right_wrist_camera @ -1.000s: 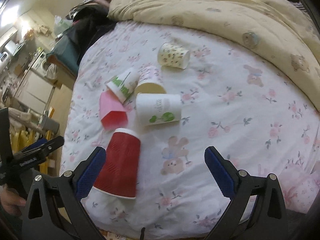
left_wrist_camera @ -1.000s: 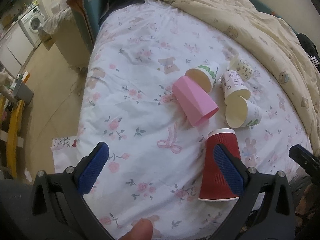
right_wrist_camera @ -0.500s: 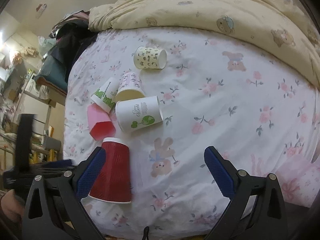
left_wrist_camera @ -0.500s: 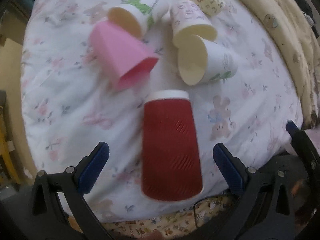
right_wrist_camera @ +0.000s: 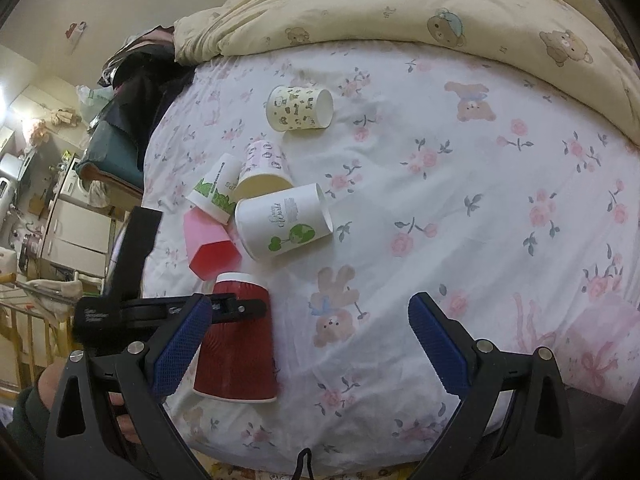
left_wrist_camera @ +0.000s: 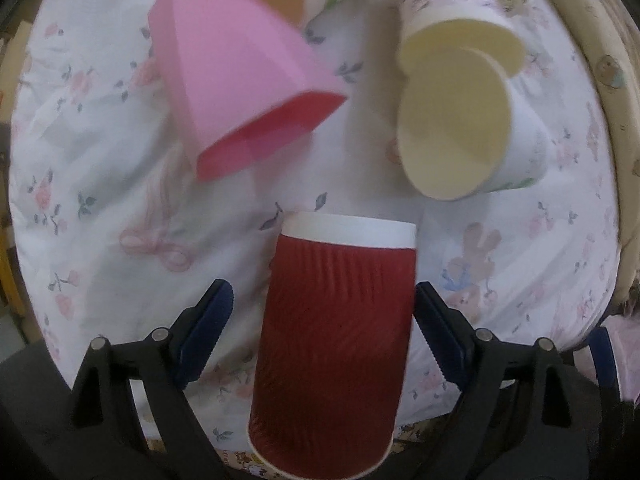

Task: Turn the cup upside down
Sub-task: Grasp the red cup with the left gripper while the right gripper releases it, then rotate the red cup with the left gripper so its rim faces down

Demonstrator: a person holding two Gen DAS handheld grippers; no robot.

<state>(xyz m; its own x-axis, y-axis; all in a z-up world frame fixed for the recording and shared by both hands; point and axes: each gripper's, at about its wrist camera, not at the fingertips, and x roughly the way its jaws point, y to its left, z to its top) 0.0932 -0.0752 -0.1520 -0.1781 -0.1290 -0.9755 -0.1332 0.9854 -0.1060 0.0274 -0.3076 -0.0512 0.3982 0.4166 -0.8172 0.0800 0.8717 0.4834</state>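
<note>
A red ribbed paper cup [left_wrist_camera: 336, 344] stands on the flowered bed sheet near its front edge, wide end down and white bottom up. It also shows in the right wrist view [right_wrist_camera: 236, 344]. My left gripper [left_wrist_camera: 320, 320] is open, with one blue pad on each side of the cup; the right pad is close to the cup wall and the left pad stands apart from it. The left gripper also shows in the right wrist view [right_wrist_camera: 172, 310], reaching the cup from the left. My right gripper [right_wrist_camera: 308, 340] is open and empty over the sheet, to the right of the cup.
A pink faceted cup [left_wrist_camera: 240, 84] and several white paper cups [left_wrist_camera: 460, 136] lie on their sides just behind the red cup. A yellow bear-print duvet [right_wrist_camera: 440, 4] is bunched at the back. The bed edge is close below the red cup.
My left gripper has moved forward and down, so the red cup now stands between its pads. The right gripper has barely moved.
</note>
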